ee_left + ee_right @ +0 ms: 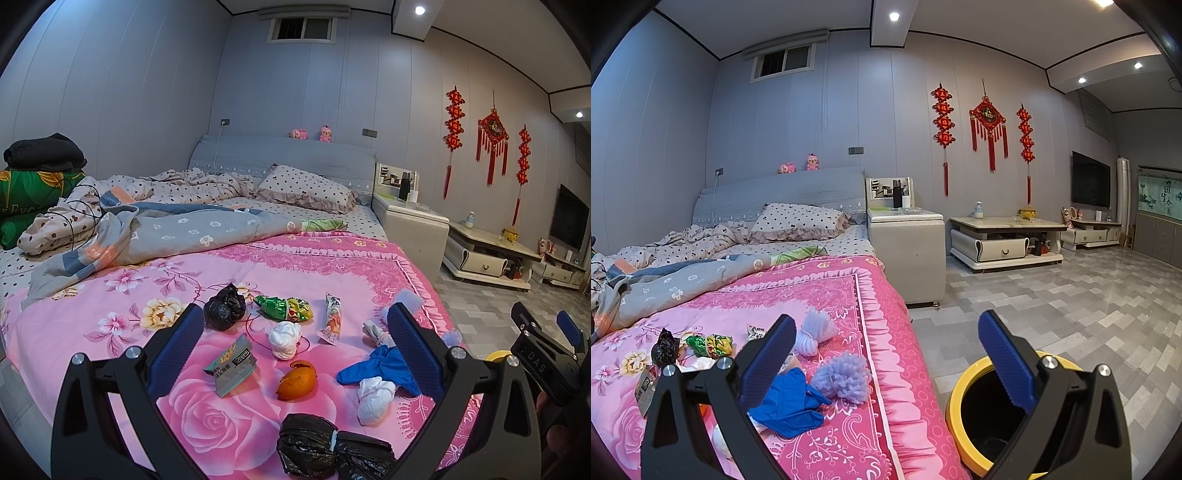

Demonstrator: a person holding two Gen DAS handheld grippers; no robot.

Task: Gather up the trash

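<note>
Trash lies on the pink floral bedspread (110,306): a black bag bundle (332,448), an orange peel (297,380), a grey snack packet (232,363), white tissue wads (283,339) (373,398), a blue glove (373,367), a green wrapper (286,307), a sausage wrapper (331,318) and a small black bag (223,306). My left gripper (295,332) is open and empty above them. My right gripper (886,343) is open and empty over the bed's edge, beside a yellow bin (964,391) on the floor. Two lilac pompoms (842,374) (814,332) and the glove (786,404) lie near its left finger.
Rumpled quilts (166,229) and a dotted pillow (306,188) fill the far half of the bed. A white nightstand (905,240), a low table (1001,240) and a TV (1089,184) stand along the right wall. Tiled floor (1071,314) lies right of the bed.
</note>
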